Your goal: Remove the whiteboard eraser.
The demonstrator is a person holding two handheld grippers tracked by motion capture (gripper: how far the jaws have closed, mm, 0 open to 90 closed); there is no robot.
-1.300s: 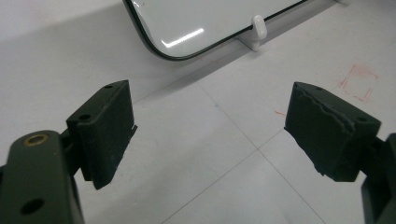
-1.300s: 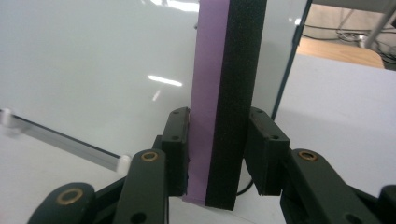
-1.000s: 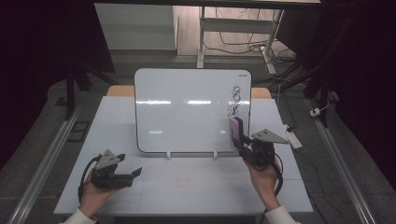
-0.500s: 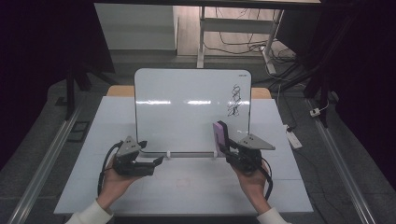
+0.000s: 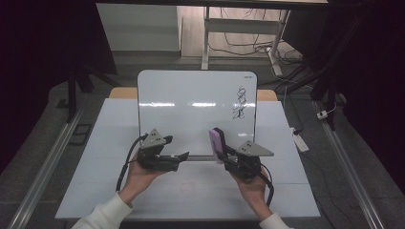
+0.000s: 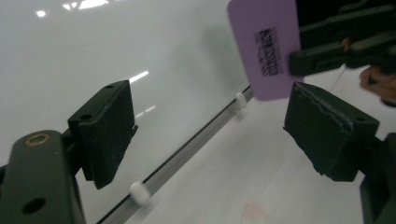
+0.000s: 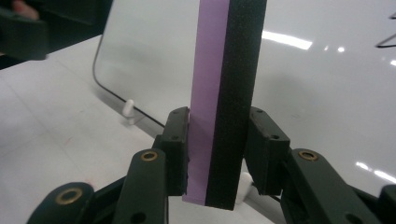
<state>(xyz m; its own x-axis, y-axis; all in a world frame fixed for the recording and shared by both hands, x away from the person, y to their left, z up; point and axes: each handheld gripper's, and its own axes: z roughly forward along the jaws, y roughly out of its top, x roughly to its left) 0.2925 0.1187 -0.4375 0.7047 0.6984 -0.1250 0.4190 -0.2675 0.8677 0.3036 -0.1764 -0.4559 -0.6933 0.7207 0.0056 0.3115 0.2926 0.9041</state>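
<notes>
Gripping eraser edge-on, right gripper fingers clamped; left gripper fingers wide, empty; eraser could twist sideways wiping whiteboard.

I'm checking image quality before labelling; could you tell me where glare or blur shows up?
High view: ceiling lights streak across the whiteboard, surroundings dark. Left gripper view: glare top left, the purple eraser slightly soft. Right gripper view: bright streak on the board, the near table blurred.

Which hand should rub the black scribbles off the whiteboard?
Probably right. The right gripper already clamps the purple eraser and is nearer the scribbles on the whiteboard. The left gripper has empty, open jaws.
</notes>
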